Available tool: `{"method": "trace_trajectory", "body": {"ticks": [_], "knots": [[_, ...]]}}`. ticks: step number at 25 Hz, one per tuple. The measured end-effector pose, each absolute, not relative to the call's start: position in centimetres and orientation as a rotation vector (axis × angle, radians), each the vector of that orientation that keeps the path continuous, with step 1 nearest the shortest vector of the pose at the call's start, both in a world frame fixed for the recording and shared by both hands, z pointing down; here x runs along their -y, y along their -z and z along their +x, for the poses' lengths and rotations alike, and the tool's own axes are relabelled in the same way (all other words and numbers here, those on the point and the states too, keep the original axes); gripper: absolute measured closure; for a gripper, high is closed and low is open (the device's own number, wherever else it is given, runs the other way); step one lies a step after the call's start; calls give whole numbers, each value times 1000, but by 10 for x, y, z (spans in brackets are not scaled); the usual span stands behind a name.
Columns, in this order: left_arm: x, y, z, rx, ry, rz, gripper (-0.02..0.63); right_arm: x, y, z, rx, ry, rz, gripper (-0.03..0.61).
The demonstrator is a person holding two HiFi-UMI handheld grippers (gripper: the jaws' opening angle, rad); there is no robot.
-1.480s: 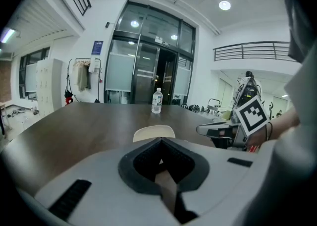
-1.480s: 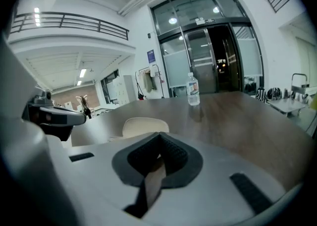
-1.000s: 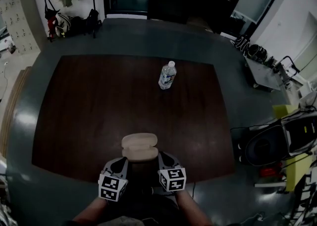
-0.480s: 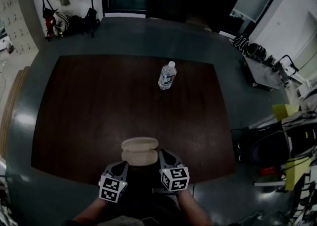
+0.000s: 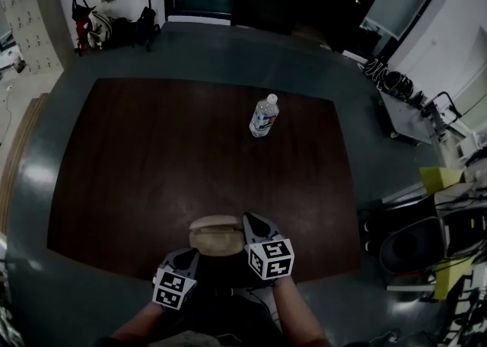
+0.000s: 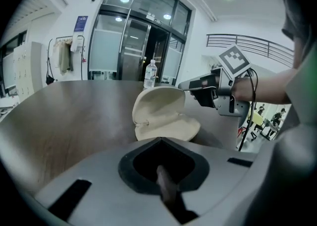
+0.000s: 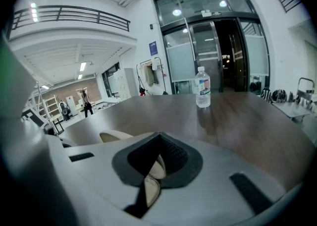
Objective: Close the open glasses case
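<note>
Fingers [image 6: 192, 85] shut and empty, touching right gripper [image 5: 249, 221] to lid [image 6: 159, 102] of open glasses case [image 5: 215, 235] at near edge of worktop [image 5: 152, 155]; holding left gripper [image 5: 189, 251], likewise closed on nothing, just behind case.

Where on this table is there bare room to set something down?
The whole left half of the table is bare; so are the stretch between the water bottle and the glasses case and the strip right of the bottle. The near edge is crowded: case, left gripper, right gripper.
</note>
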State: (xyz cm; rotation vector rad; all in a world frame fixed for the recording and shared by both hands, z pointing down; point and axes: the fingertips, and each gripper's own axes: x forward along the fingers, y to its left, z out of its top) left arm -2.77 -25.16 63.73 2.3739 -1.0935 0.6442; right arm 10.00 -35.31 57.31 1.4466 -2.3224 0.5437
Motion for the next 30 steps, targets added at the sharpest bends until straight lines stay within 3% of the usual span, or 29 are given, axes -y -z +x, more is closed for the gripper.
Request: {"method": "trace_trajectory", "body": {"ticks": [17, 30], "knots": [[262, -586, -38, 1277, -540, 2417, 617, 289, -590, 88, 2387, -707, 1230, 589], [256, -621, -34, 1280, -693, 2367, 617, 263, -614, 87, 2351, -781, 1189, 589]]}}
